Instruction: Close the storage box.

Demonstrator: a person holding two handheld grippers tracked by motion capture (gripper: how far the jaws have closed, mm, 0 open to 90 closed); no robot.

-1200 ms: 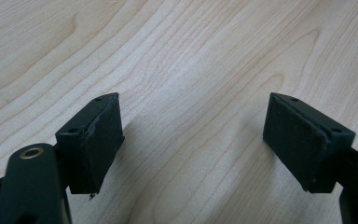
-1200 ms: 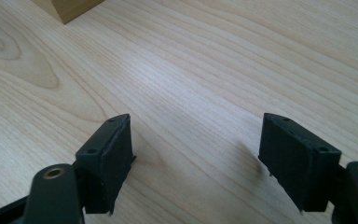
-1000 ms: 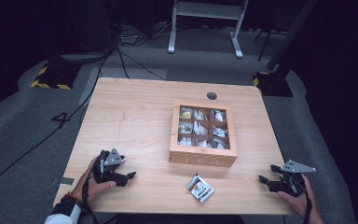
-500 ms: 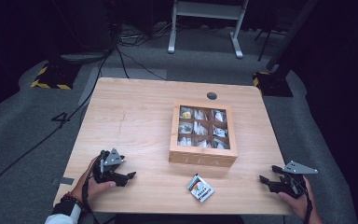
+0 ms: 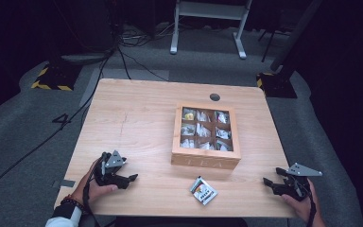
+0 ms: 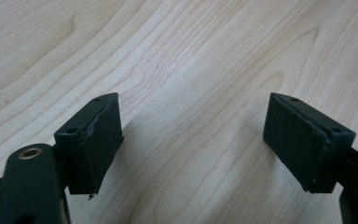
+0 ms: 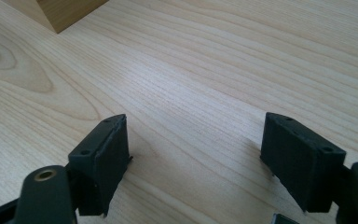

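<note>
The light wooden table [image 5: 137, 118] carries a shallow square wooden tea box [image 5: 206, 158] with a windowed lid over nine compartments of wrapped sachets. The box sits right of centre, its front wall facing the near edge. A single small foil tea packet [image 5: 203, 190], white with a coloured print, lies flat on the bare wood just in front of the box, close to the near edge and apart from the box wall.

The left gripper [image 5: 123, 178] rests near the near-left corner, its jaws apart with nothing between the pads [image 6: 100, 140]; bare wood shows in the gap. The right gripper [image 5: 275, 183] rests at the near-right corner, likewise parted and empty, its pads [image 7: 105, 161] low over the wood, with a corner of the box at the top left of the right gripper view.

Risks noted:
- The packet is thin and flat; jaws brought straight down may slide it rather than pinch it, and a push toward the near edge could send it off the table.
- A grip too firm could crush the sachet.
- The lid appears closed; lifting it with one gripper may shift or tip the unsteadied box.
- The right gripper sits close to the table's right edge, leaving little margin.
</note>
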